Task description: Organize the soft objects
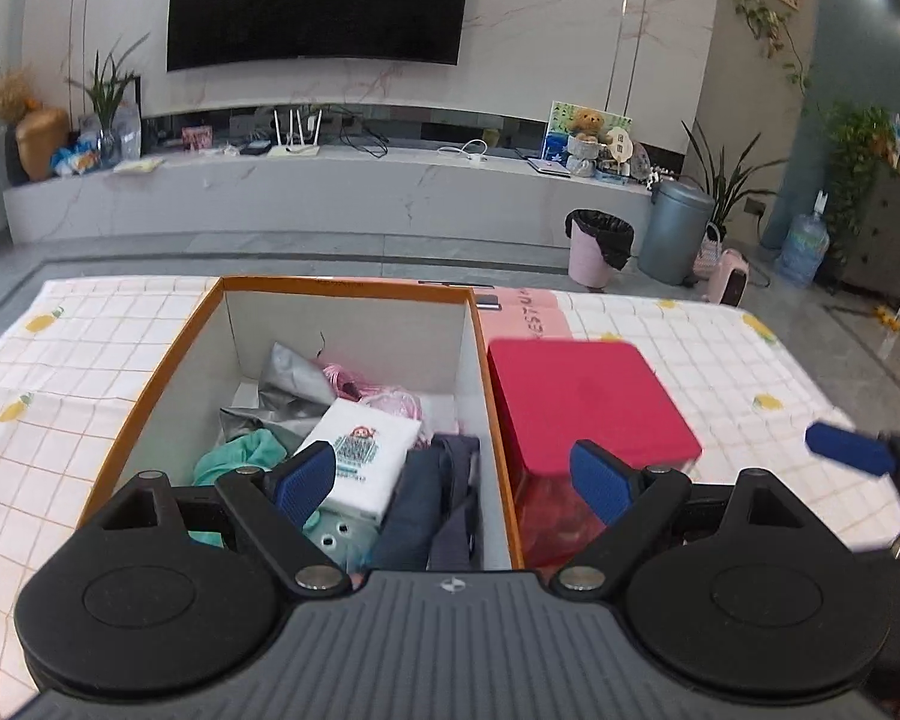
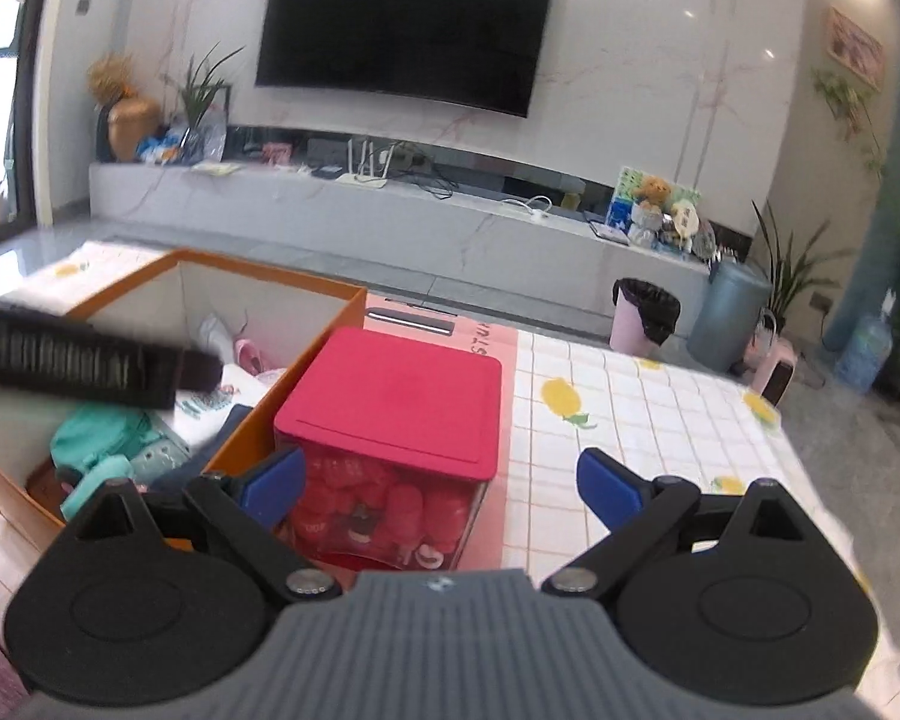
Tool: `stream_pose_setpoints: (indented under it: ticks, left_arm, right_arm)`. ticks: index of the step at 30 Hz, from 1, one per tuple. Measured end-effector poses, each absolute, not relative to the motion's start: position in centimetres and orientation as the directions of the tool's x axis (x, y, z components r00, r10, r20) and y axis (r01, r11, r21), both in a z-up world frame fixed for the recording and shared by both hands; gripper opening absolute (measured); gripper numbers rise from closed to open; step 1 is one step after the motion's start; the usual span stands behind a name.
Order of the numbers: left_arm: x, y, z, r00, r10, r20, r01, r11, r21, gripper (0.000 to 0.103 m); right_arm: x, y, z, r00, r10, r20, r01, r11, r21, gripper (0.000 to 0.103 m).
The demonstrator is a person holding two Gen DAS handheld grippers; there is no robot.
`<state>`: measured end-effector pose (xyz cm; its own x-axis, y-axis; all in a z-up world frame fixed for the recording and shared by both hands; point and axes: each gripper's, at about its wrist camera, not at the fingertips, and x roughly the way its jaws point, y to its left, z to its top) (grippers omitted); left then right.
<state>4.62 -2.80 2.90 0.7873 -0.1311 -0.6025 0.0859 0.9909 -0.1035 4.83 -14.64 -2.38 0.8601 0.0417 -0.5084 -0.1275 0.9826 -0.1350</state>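
Both tongs hang above the table [image 1: 78,360] right now, each with jaws spread wide and nothing between the blue pads. The left tongs [image 1: 450,480] hover over the near end of the orange-rimmed cardboard box [image 1: 168,354], one pad above the soft pile inside, the other above the red-lidded container [image 1: 582,396] next door. The right tongs [image 2: 444,489] sit over the near side of that same red-lidded container [image 2: 402,402], its clear wall showing red items packed inside; one pad is over the box's orange edge, the other over the checked tablecloth [image 2: 660,396].

The soft things lie inside the one cardboard box [image 2: 306,294], below and just ahead of the left tongs. Count them: one mint-green cloth [image 1: 246,450], one white tissue pack [image 1: 360,456] with a cartoon print lying on top, one dark navy garment [image 1: 432,498] against the right wall, one silver-grey pouch [image 1: 294,372] towards the back, and something pink [image 1: 384,396] behind the pack, though how many pink pieces I cannot tell. A pale green item with dark dots [image 1: 336,534] peeks out under the left pad.

One box, one red container, touching side by side. In the left view, a blue pad of the right tongs [image 1: 852,450] shows at the right edge, blurred.
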Motion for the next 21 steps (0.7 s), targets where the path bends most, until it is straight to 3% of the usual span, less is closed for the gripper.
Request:
stream_pose_setpoints:
  ticks: [7, 15, 21]
  left_arm:
    - [3.3, -5.3, 2.4, 0.824, -0.085, -0.561, 0.114, 0.993, 0.017, 0.103]
    - [2.9, -5.2, 2.3, 0.842, -0.093, -0.532, 0.114, 0.993, 0.006, 0.103]
    - [2.8, -5.3, 1.9, 0.845, -0.076, -0.529, 0.104, 0.994, 0.023, 0.103]
  right_arm:
    - [4.6, -15.4, -2.7, 0.846, 0.052, -0.530, -0.117, 0.989, -0.088, 0.095]
    - [4.4, -16.2, -2.8, 0.833, 0.078, -0.547, -0.105, 0.994, -0.018, 0.095]
    - [4.4, -15.9, -3.1, 0.837, 0.061, -0.543, -0.102, 0.994, -0.046, 0.095]
